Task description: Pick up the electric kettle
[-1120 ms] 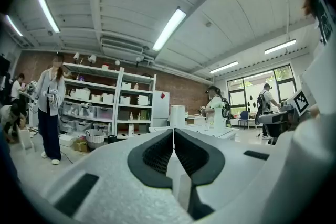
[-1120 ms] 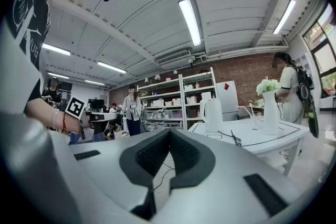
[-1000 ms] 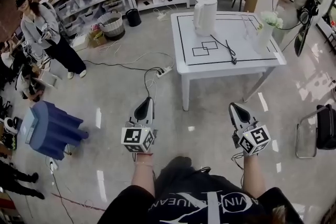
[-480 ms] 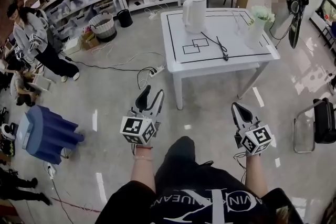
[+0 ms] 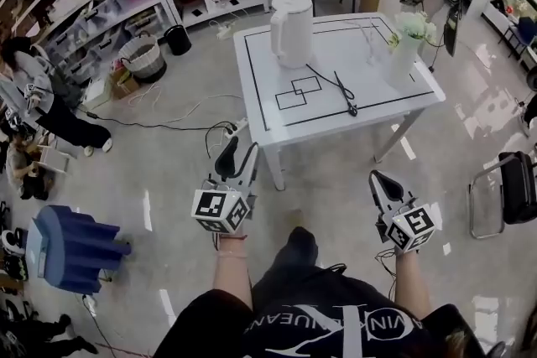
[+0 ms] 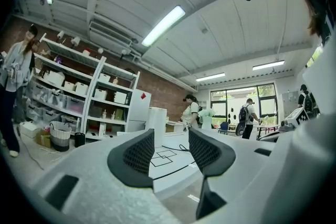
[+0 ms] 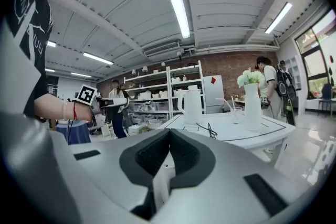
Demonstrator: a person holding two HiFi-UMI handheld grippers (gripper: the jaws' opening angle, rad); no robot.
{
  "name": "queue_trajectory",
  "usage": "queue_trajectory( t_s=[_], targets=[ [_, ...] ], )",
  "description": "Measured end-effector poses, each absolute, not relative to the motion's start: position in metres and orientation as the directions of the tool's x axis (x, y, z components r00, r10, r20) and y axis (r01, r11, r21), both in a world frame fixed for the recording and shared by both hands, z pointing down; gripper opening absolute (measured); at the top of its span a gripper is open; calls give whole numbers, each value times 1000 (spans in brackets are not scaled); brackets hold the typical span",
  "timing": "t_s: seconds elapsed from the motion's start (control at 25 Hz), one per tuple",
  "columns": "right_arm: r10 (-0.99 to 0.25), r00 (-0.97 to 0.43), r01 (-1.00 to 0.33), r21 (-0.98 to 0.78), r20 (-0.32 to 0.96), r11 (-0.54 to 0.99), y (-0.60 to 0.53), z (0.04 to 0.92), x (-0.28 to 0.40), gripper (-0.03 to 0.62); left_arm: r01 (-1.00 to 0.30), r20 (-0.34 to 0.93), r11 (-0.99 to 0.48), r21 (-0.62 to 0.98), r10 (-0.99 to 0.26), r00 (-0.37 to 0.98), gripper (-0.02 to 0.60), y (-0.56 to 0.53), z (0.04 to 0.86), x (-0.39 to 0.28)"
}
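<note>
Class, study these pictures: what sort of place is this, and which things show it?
Probably a research lab or workshop: a white table marked with black tape lines, storage shelves of bins, and a power strip on the floor.

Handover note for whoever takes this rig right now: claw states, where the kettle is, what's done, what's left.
Left claw: jaws opening, nothing between them.
Right claw: jaws together, empty.
Both are over the floor, short of the table.
Electric kettle: upright near the table's far left corner, with its cord trailing across the top. A vase stands on the right side.
Done: nothing; the kettle is untouched.
Left: step up to the table, grip the kettle and lift it.
</note>
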State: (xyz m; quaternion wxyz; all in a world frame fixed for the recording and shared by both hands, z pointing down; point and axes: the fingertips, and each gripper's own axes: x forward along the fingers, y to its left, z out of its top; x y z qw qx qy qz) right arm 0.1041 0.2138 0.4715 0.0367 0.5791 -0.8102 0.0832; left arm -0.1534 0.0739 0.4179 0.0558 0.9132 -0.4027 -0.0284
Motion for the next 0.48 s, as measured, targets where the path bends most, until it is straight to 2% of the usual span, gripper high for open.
queue_trajectory(
  t_s=[0.48],
  targets=[
    [-923,-326,-943,-143,205,302,100,484,126,-2,-682,65,-716,147,-681,729,181,-52,440,-100]
  ],
)
